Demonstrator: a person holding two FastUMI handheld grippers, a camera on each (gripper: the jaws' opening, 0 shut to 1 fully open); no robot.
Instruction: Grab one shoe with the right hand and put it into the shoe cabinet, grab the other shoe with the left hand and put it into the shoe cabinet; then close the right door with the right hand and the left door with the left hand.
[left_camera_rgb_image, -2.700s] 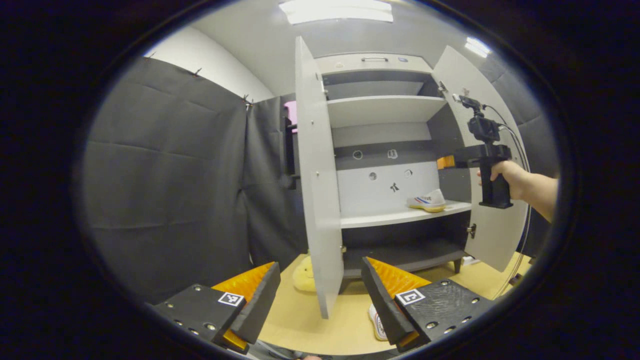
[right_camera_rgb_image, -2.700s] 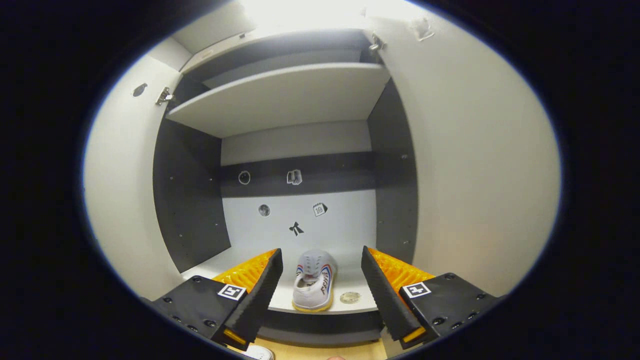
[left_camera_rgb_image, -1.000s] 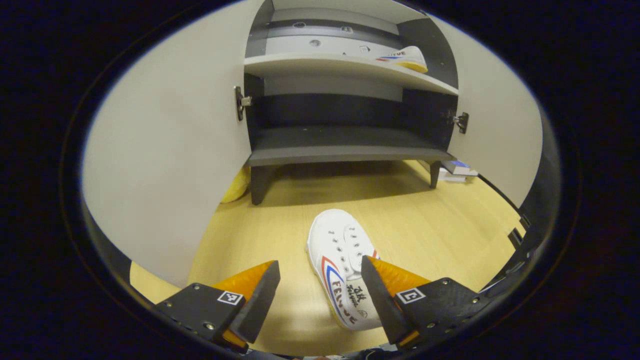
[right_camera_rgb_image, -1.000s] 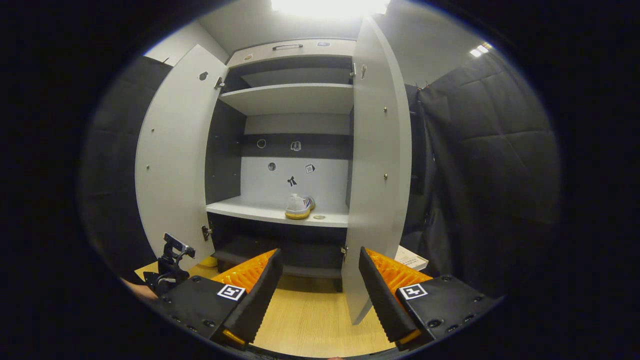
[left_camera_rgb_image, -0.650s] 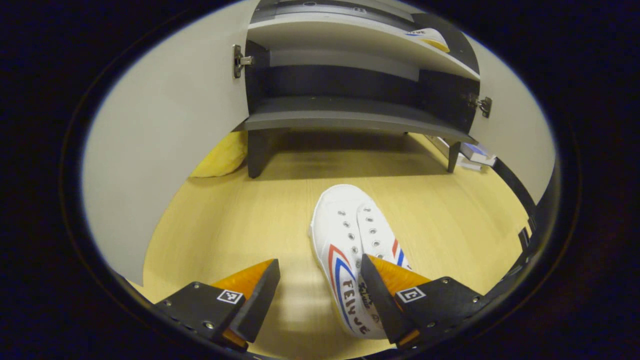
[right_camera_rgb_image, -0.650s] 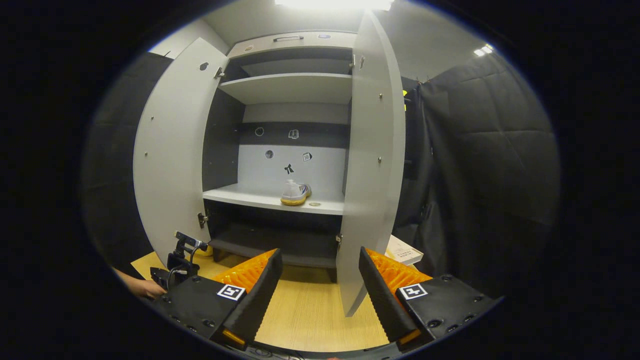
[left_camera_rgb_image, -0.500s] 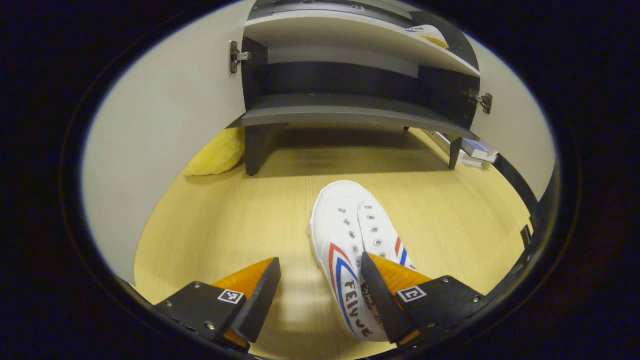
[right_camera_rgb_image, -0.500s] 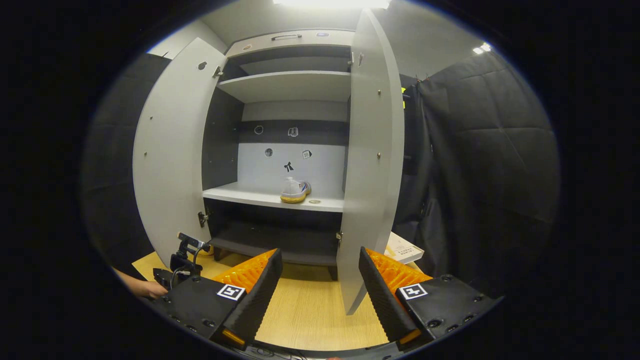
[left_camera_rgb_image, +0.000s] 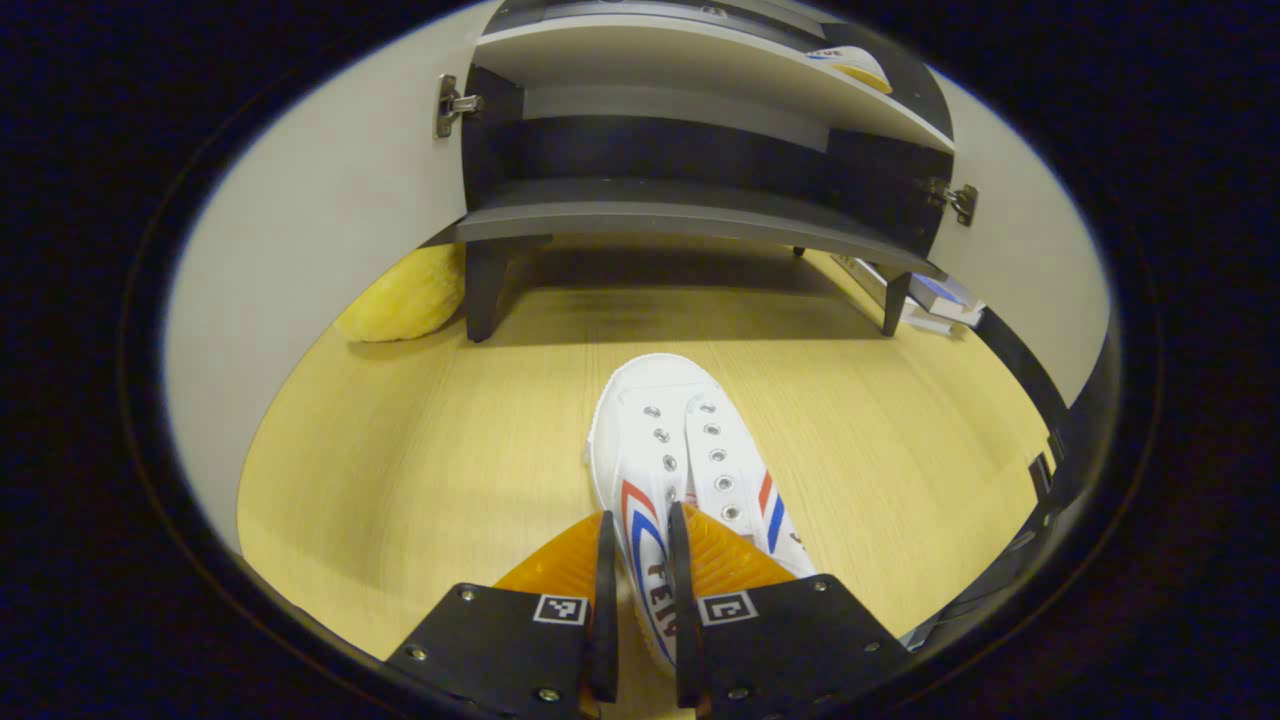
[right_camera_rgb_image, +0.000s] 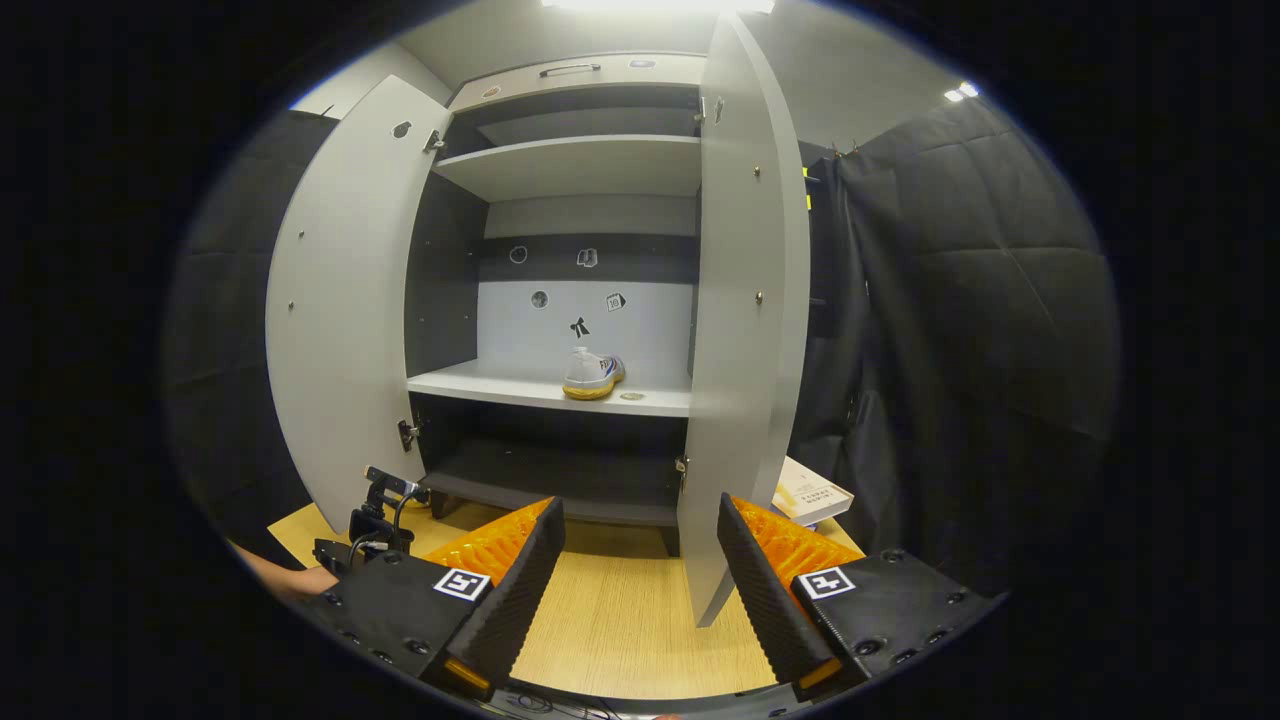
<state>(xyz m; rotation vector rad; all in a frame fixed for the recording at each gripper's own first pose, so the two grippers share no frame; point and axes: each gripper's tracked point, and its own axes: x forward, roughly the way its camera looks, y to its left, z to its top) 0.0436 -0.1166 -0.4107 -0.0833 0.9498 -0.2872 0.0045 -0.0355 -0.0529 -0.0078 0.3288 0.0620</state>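
Down on the floor near me, my left tongs (left_camera_rgb_image: 636, 600) had just closed from spread to pinching the second shoe's (left_camera_rgb_image: 680, 460) side wall; right tongs (right_camera_rgb_image: 636, 590) hung spread, first shoe (right_camera_rgb_image: 592, 374) shelved in the cabinet (right_camera_rgb_image: 560, 390)

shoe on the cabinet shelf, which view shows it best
The right gripper view: the shoe on the shelf shows whole, heel toward the camera, between the open doors. The left gripper view catches just part of it at the top edge, above the shelf lip.

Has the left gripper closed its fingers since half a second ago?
Yes. The left gripper has closed from wide open onto the side wall of the white shoe on the floor, which lies where it did before the cabinet.
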